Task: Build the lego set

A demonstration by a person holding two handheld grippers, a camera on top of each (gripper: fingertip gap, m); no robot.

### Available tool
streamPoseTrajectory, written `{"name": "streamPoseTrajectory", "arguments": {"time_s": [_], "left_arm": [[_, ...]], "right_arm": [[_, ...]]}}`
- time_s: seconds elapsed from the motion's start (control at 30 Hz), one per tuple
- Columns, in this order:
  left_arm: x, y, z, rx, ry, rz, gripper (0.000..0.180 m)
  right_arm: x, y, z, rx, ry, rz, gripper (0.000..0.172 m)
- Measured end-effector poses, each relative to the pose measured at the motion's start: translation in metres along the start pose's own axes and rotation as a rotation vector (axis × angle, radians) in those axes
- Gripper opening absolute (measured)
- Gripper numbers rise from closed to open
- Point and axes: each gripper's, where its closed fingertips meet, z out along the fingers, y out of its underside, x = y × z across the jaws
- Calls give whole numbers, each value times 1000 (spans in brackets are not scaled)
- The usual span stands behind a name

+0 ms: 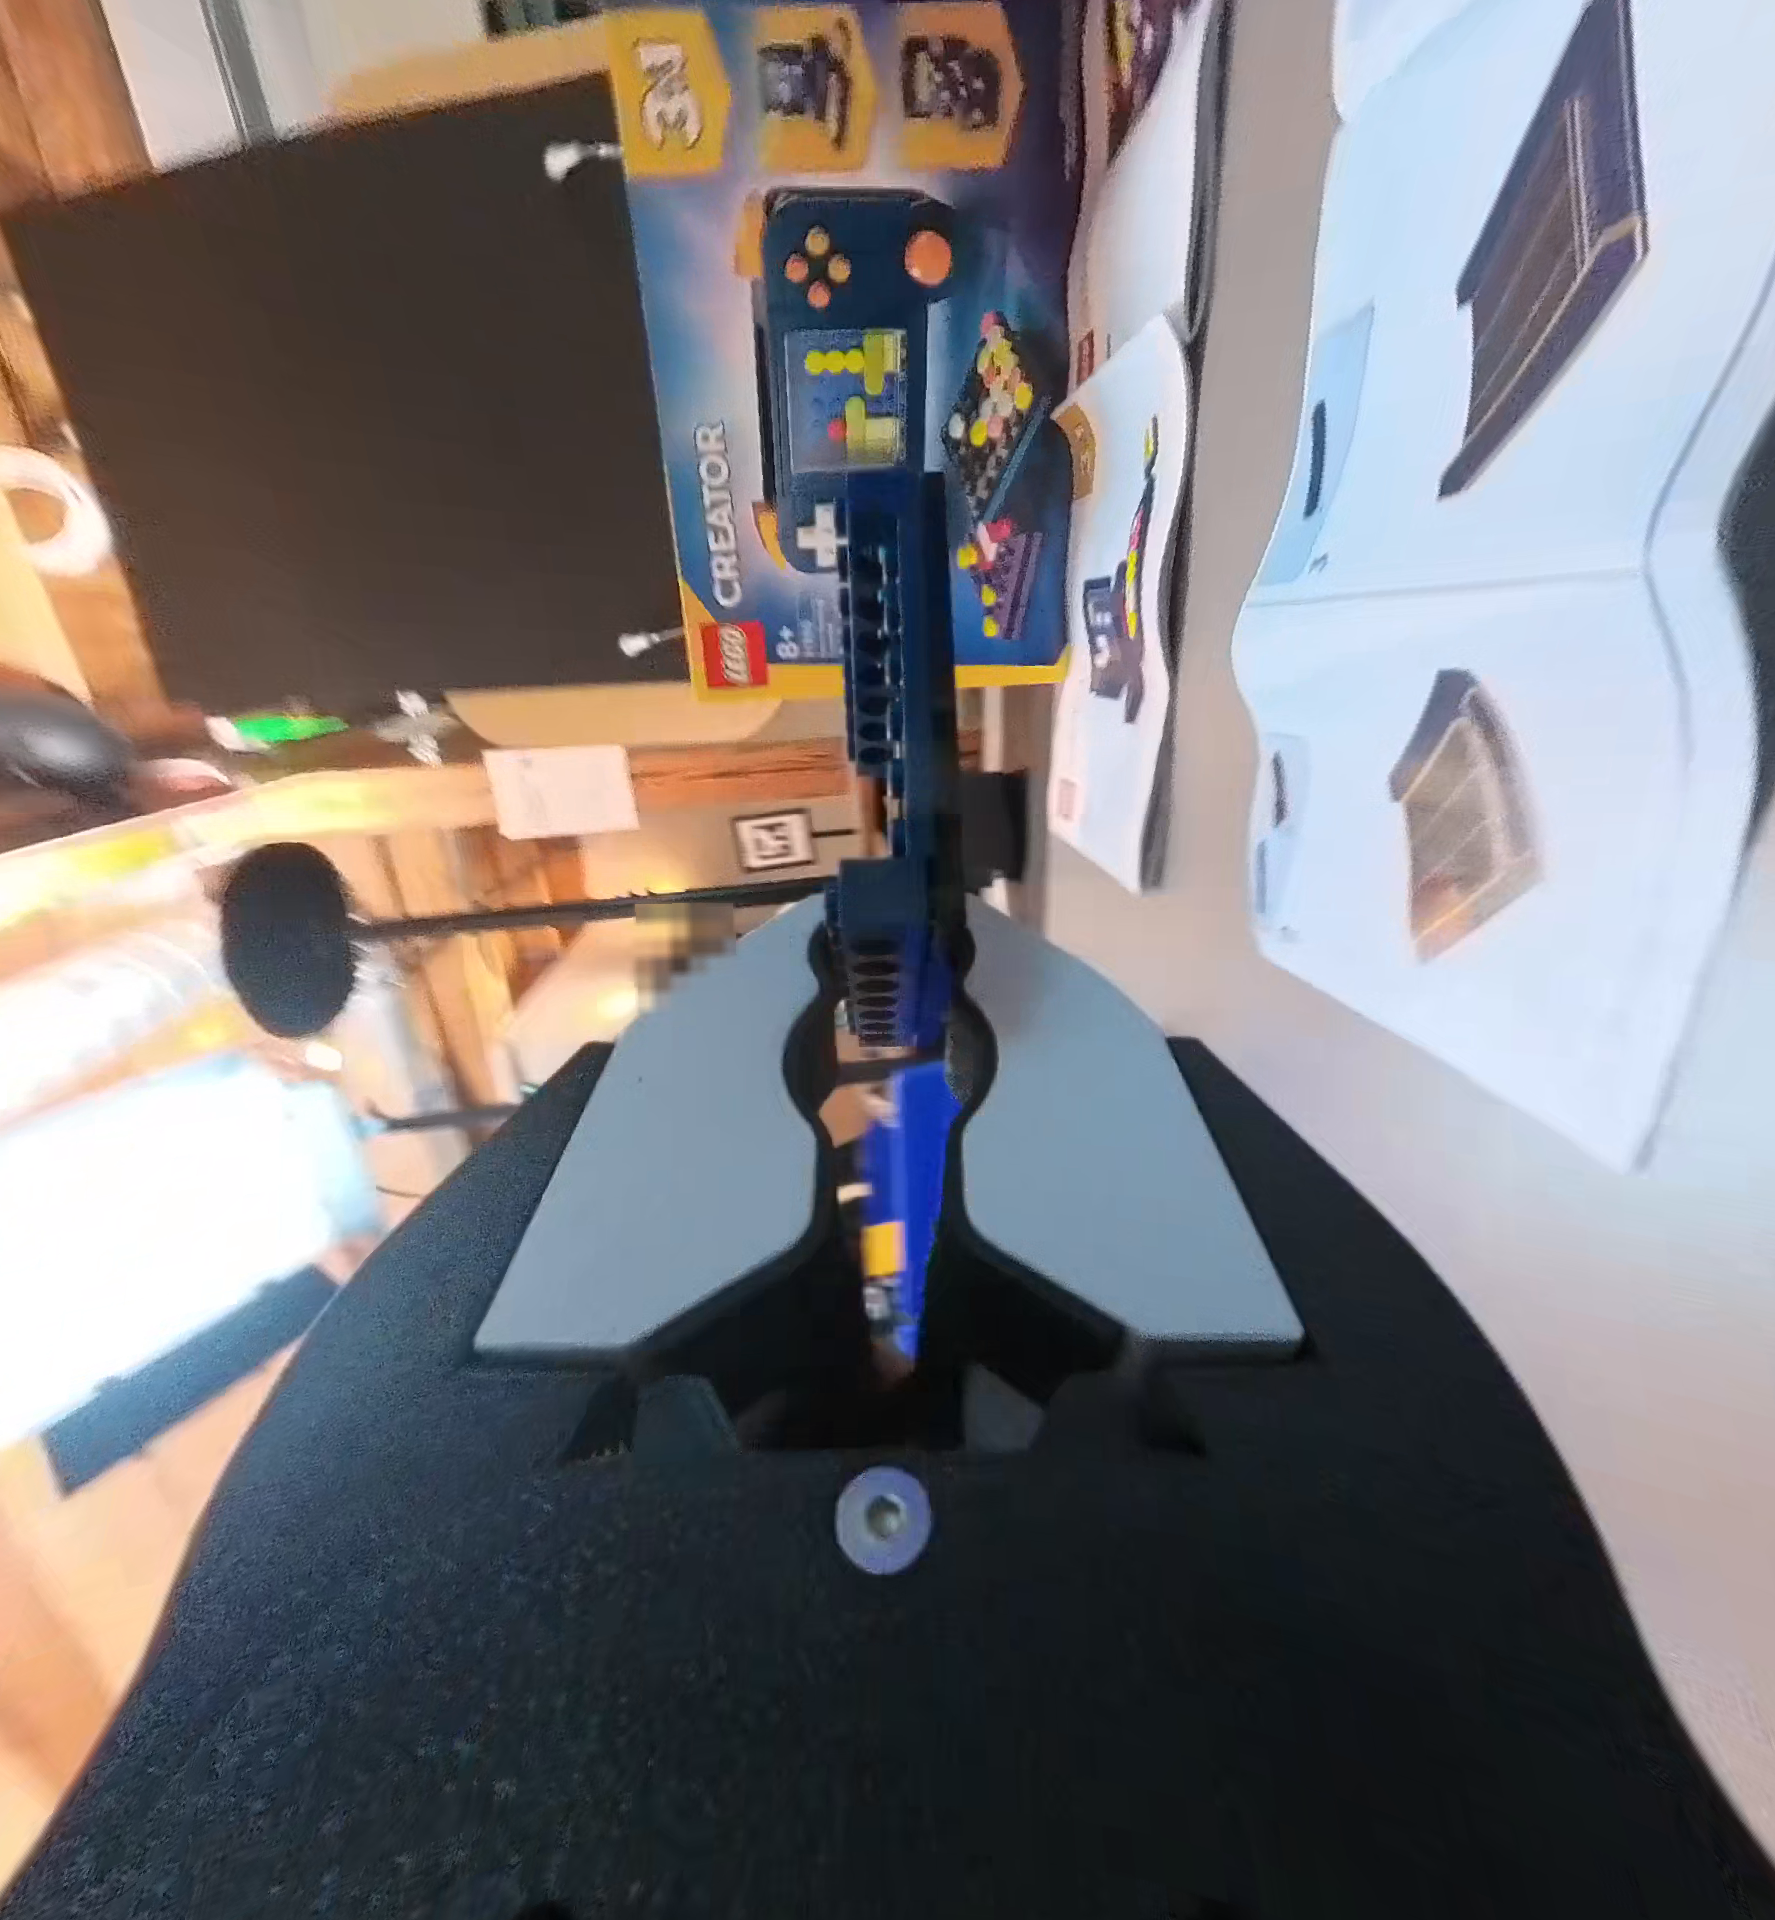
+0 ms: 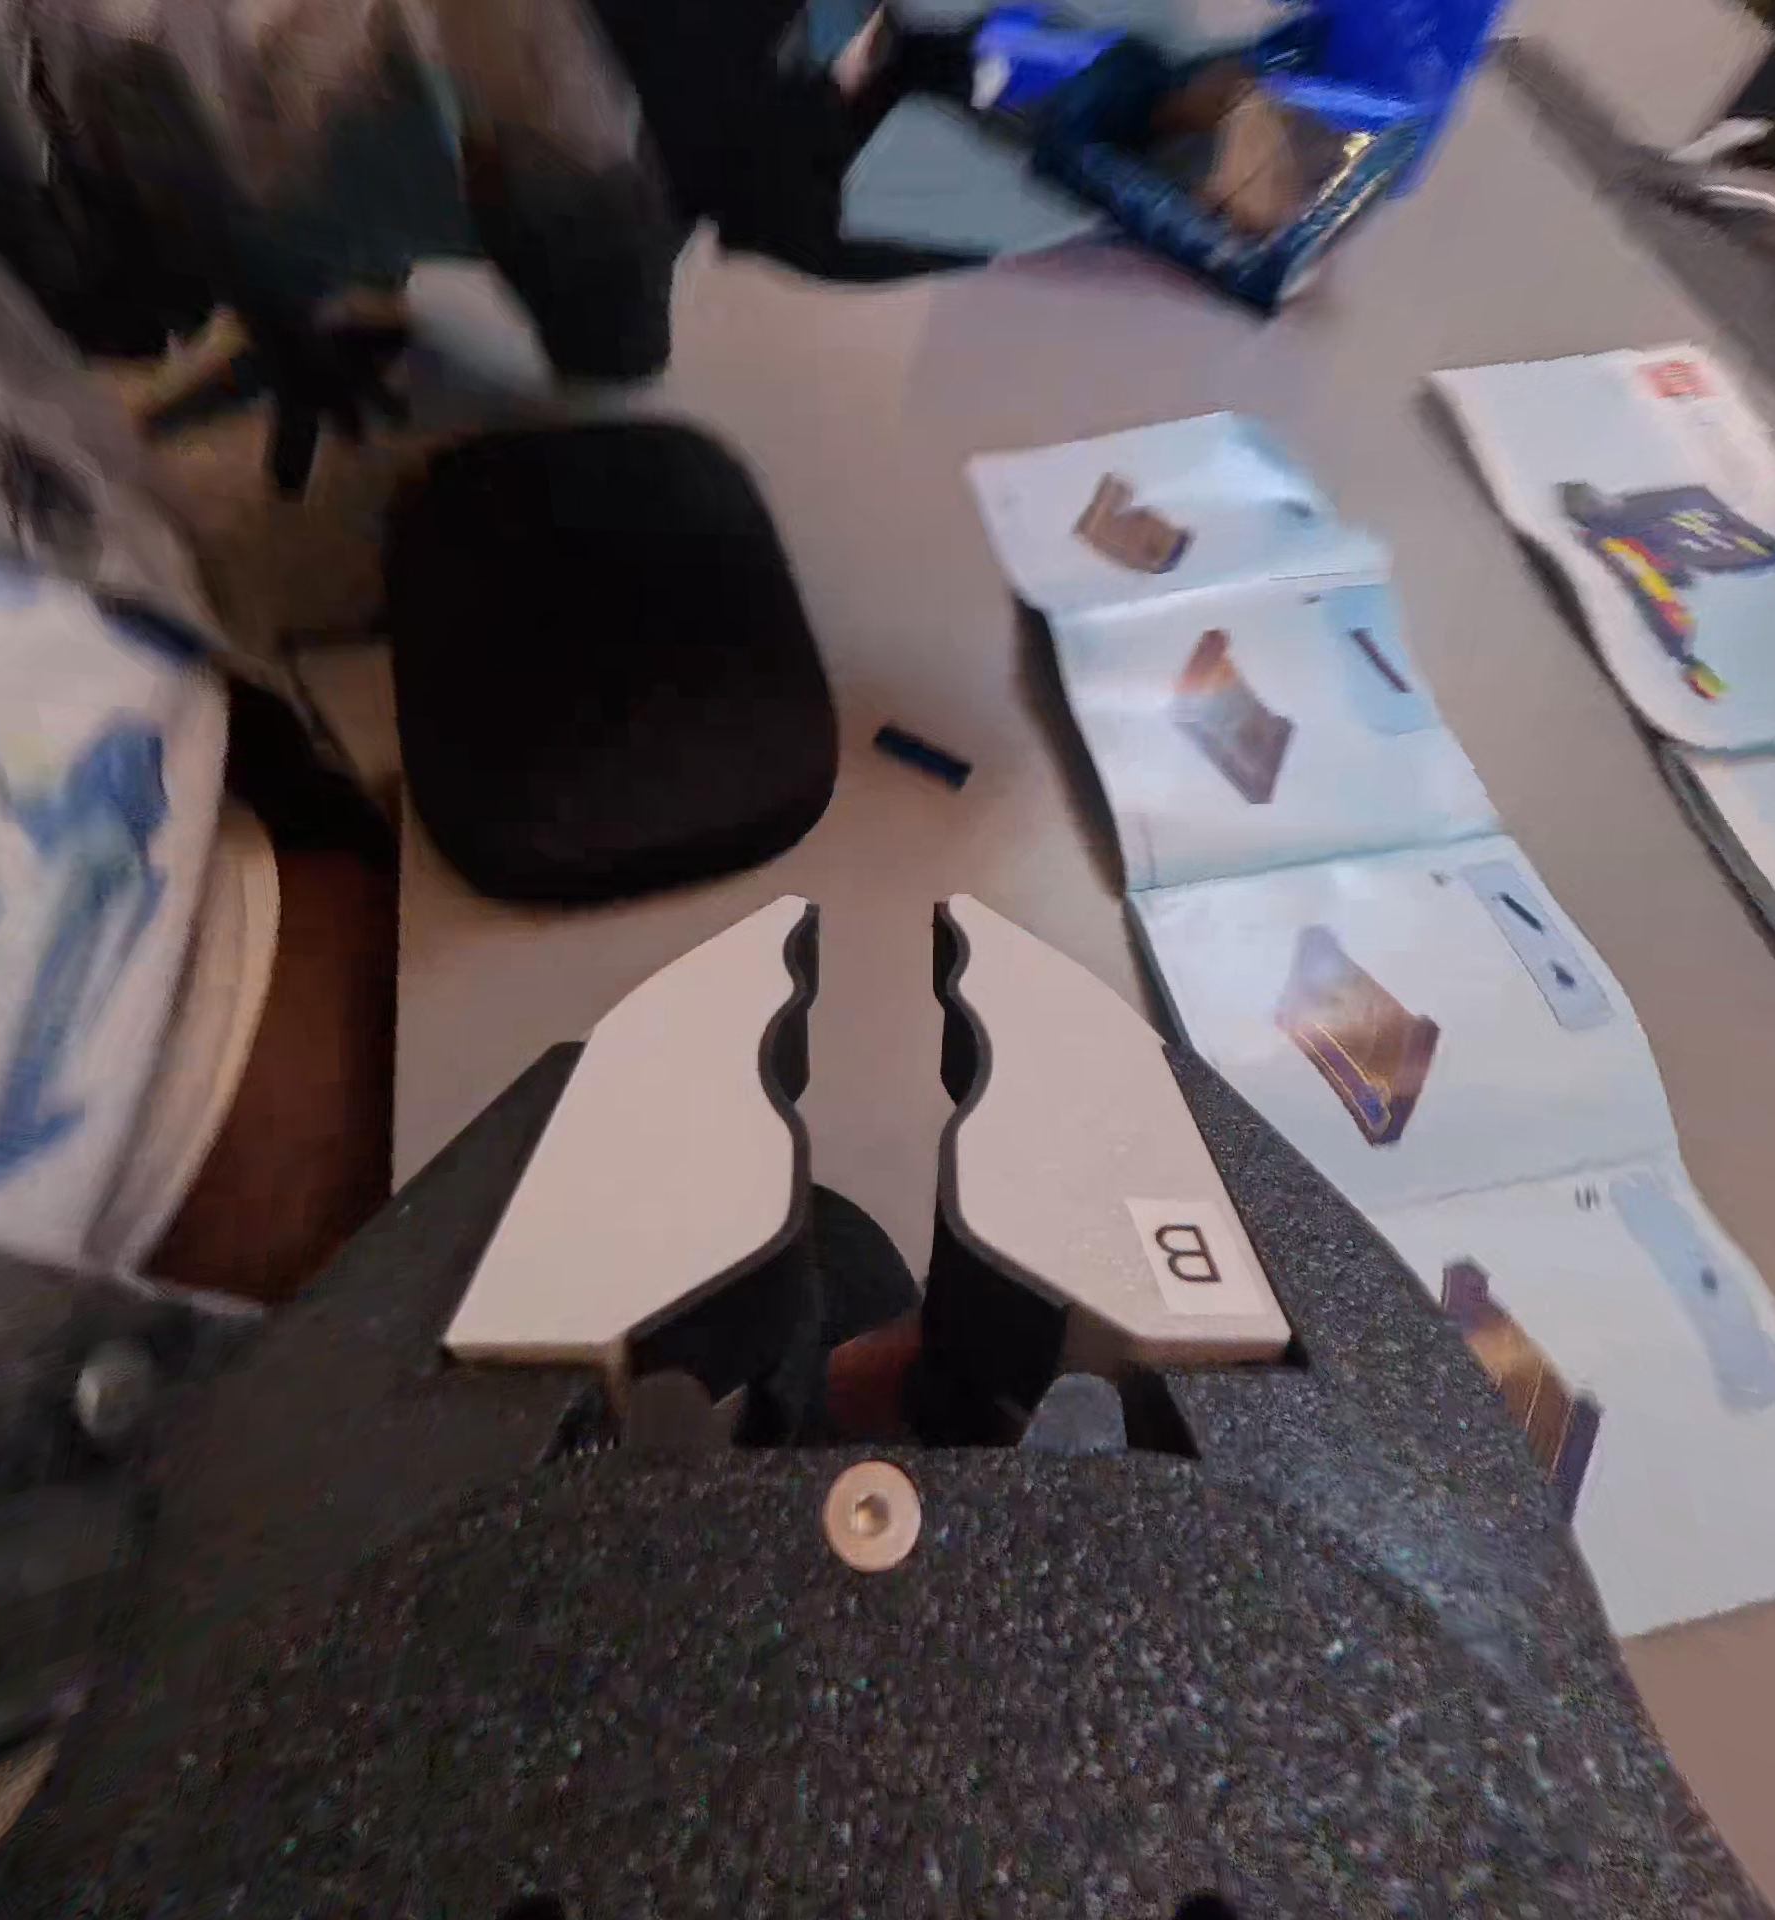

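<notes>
The left gripper (image 1: 888, 940) was clamped on a dark blue brick assembly (image 1: 893, 665) that stuck out toward twelve o'clock; it looked light, rigid, but liable to snap apart. The right gripper (image 2: 875, 914) stood open and empty, a small blue brick (image 2: 921, 756) lying loose at twelve o'clock on the table (image 2: 862, 416).

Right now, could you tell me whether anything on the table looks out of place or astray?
One small dark blue brick lies alone on the bare table, between the black pad and the open instruction booklet, just ahead of the right gripper's open fingers.
</notes>
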Motion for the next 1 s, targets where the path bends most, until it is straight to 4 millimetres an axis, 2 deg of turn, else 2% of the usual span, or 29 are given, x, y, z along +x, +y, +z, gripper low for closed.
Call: {"name": "streamPoseTrajectory", "arguments": {"time_s": [0.07, 0.13, 0.23, 0.3, 0.47, 0.57, 0.63, 0.77, 0.87, 0.93, 1.0], "left_arm": [[8, 4, -8, 16, 49, -153, 16], [15, 9, -14, 19, 61, -268, 16], [24, 17, -21, -5, 59, -368, 15], [29, 22, -24, -19, 60, -419, 16], [35, 27, -24, -7, 68, -529, 16], [38, 27, -22, 3, 77, -549, 16], [38, 29, -21, -4, 63, -531, 16], [41, 30, -21, -5, 70, -545, 16], [41, 31, -21, -6, 65, -548, 16], [42, 31, -20, -4, 67, -552, 16], [43, 31, -20, -8, 70, -549, 16]], "right_arm": [[-6, 5, 18, -47, -93, -126, 20], [-8, 0, 38, -47, -191, -190, 19], [2, -7, 68, -31, -270, -253, 17], [10, -3, 86, -62, -306, -322, 17], [20, 9, 108, -134, -358, -419, 17], [20, 13, 112, -154, -399, -416, 17], [18, 13, 113, -154, -420, -399, 10], [23, 14, 110, -167, -378, -392, 7], [41, 9, 93, -157, -269, -347, 7], [61, 6, 76, -173, -151, -341, 7], [68, 4, 56, -198, -90, -327, 7]]}}
